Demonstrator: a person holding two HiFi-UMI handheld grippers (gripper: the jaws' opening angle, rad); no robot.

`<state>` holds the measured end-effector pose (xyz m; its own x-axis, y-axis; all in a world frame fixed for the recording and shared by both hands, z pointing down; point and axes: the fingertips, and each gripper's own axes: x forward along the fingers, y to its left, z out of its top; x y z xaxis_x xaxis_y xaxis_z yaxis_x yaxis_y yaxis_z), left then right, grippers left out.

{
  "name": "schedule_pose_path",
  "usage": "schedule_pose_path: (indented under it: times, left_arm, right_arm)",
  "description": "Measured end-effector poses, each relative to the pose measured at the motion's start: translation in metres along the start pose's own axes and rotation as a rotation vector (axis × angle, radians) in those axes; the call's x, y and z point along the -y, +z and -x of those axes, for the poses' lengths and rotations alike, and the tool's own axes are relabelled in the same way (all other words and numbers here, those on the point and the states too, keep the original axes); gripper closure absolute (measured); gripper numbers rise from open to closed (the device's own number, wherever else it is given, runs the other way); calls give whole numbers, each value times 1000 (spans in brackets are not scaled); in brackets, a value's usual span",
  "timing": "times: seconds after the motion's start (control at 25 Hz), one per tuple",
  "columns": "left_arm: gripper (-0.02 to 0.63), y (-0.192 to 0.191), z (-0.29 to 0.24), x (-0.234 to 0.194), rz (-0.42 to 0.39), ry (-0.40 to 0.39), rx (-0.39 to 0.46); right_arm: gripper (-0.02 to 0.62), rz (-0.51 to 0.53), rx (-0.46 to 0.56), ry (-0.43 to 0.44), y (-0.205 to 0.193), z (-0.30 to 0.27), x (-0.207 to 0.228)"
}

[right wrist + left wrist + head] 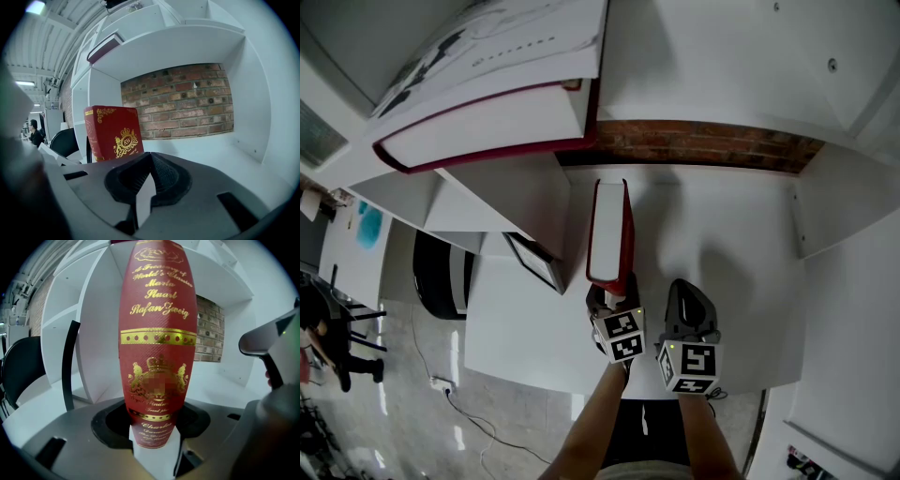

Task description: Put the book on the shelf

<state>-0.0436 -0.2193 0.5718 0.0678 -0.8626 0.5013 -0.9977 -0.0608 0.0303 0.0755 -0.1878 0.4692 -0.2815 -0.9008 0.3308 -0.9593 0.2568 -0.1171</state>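
Clamped on the red book [157, 333] with the left gripper [154, 446], one jaw on each cover, low on the gold-lettered spine. Pressed together on nothing at the right gripper [143, 197], jaw tips meeting in a thin line and pointing toward the far brick wall [187, 101].

Held upright, spine toward the near side, crested front cover facing right, far edge toward the bricks. Placed inside the open compartment, above the white shelf board [722, 244] and just right of the compartment's left wall (bottom edge hidden behind the gripper bodies, so contact with the board not certain). Well short of the brick wall, with bare white board to the right.

Side by side at the near edge of the board, close but apart: both grippers, the left one at the book, the right one just to its right.

Further out, up and to the left: a second, larger book [487, 122] lying flat on a higher shelf, red cover and white page edges showing. Left of the shelf unit, a black chair [441, 277] on the pale floor. Far left in the right gripper view, a seated person [33, 131], small and indistinct.
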Motion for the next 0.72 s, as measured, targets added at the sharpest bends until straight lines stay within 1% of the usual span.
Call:
schedule_pose_path:
  times: [0.52, 0.72]
  left_arm:
    - [357, 13, -21, 3, -10, -9, 8]
    - [359, 16, -20, 5, -15, -20, 29]
  right_arm:
    - [580, -5, 2, -17, 4, -8, 11]
    - [580, -5, 0, -12, 3, -9, 11]
